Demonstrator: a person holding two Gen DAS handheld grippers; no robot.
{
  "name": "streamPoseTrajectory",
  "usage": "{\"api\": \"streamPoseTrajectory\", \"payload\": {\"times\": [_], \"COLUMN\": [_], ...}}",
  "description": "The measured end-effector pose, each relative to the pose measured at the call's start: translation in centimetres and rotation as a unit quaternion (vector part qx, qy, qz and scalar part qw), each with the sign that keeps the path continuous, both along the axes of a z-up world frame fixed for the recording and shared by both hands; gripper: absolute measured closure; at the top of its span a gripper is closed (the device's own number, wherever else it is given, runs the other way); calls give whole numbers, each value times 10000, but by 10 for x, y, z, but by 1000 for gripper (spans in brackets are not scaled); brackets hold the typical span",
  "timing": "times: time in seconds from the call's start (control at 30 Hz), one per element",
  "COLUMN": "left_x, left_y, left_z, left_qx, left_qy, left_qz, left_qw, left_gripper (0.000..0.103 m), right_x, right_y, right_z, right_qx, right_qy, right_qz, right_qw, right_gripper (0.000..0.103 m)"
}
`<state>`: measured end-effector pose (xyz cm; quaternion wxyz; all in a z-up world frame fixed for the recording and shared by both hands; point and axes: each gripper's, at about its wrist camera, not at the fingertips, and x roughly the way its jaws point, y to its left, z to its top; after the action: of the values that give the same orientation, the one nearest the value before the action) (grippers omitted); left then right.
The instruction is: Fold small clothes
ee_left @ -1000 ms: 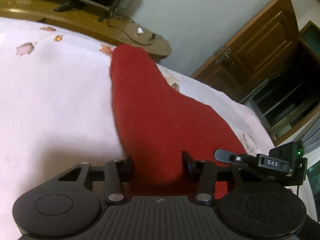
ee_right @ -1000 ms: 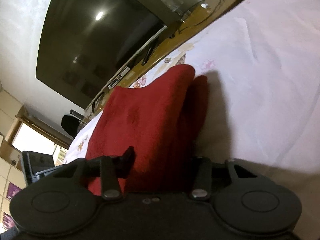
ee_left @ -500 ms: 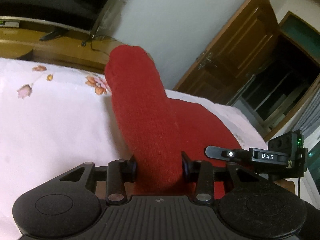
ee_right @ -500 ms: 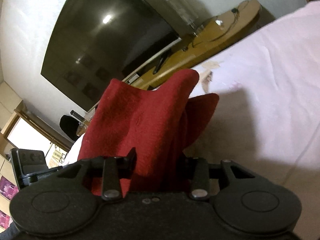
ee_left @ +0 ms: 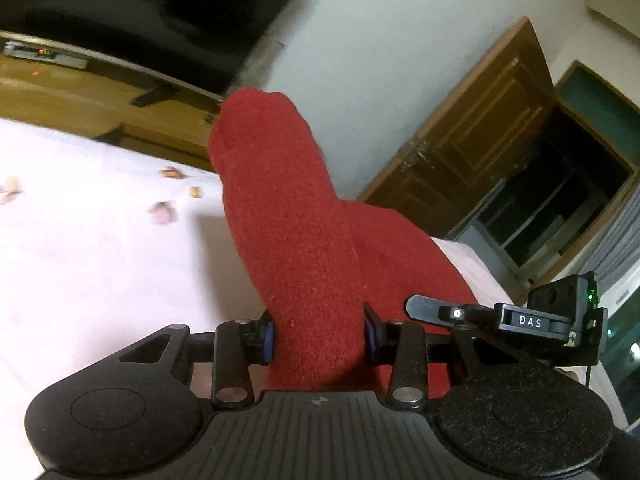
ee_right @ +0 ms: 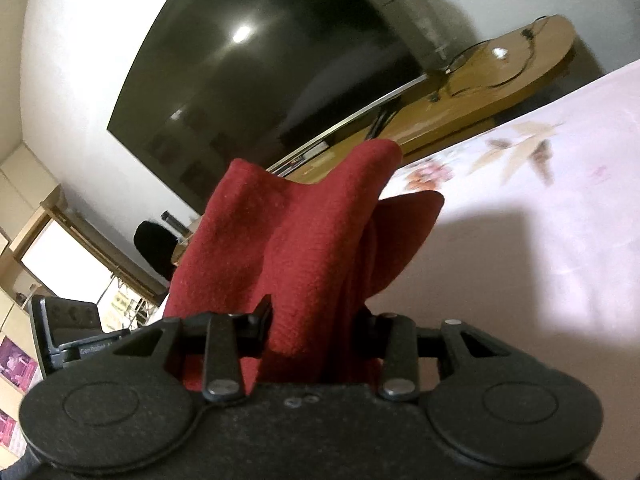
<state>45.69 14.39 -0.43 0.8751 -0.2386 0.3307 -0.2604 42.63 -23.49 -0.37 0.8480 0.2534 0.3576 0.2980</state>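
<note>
Now both claws, left [ee_left: 316, 336] and right [ee_right: 316, 330], tilt downward, each clamped on the red garment [ee_left: 288, 240].

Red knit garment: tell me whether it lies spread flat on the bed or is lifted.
Lifted and bunched. The left gripper and right gripper each clamp the red knit garment, which stands in folds above the floral bedsheet.

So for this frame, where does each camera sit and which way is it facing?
Left wrist: on the left gripper, looking along its fingers over the red garment toward the door; the right gripper pokes in at the right edge.
Right wrist: on the right gripper, facing the TV; the left gripper's body shows at the left edge.
Shared: the garment, clamped by both, the bed sheet and the TV.
</note>
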Motion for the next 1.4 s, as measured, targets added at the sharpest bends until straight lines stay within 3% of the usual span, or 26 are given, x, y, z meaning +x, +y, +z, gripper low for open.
{"api": "streamPoseTrajectory", "payload": {"times": [0.3,0.53,0.57,0.6,0.67,0.73,0.87,0.93,1.0,1.07,1.13,1.23,1.3,1.4], "left_x": [-13,-31,-32,-34,-39,-47,-70,-74,-64,-46,-31,-15,-9,-7], "left_y": [101,158,163,170,179,182,197,194,186,168,145,119,109,100], "left_z": [-43,-91,-100,-111,-124,-124,-110,-90,-73,-65,-66,-82,-89,-87], "left_qx": [-411,-582,-473,-579,-1022,-1061,-676,-293,-206,-223,2,492,683,900], "left_qy": [579,1064,1143,1198,1149,1067,661,208,-174,-241,-218,-78,-97,-130], "left_qz": [235,529,589,675,761,882,1615,1915,1862,1604,1351,1236,1298,1306], "left_qw": [9972,9912,9906,9888,9852,9847,9823,9808,9821,9865,9906,9911,9891,9873], "left_gripper": [63,63,60,54,54,49,41,41,41,41,41,41,41,41], "right_x": [11,12,15,18,26,26,17,11,10,13,17,20,26,38], "right_y": [97,156,162,166,164,158,151,142,136,144,162,190,204,191], "right_z": [-17,-54,-62,-71,-92,-100,-76,-56,-38,-21,-13,-25,-47,-57], "right_qx": [45,213,200,157,264,516,-89,-400,-521,-639,-843,-1447,-2044,-1681], "right_qy": [255,745,865,965,1249,1280,928,563,199,-164,-367,-305,-94,63], "right_qz": [376,518,499,410,210,163,-40,-332,-493,-403,-148,325,282,31], "right_qw": [9990,9956,9948,9944,9916,9903,9956,9971,9972,9970,9957,9885,9784,9857], "right_gripper": [65,65,64,60,56,57,41,41,50,60,68,74,83,88]}}
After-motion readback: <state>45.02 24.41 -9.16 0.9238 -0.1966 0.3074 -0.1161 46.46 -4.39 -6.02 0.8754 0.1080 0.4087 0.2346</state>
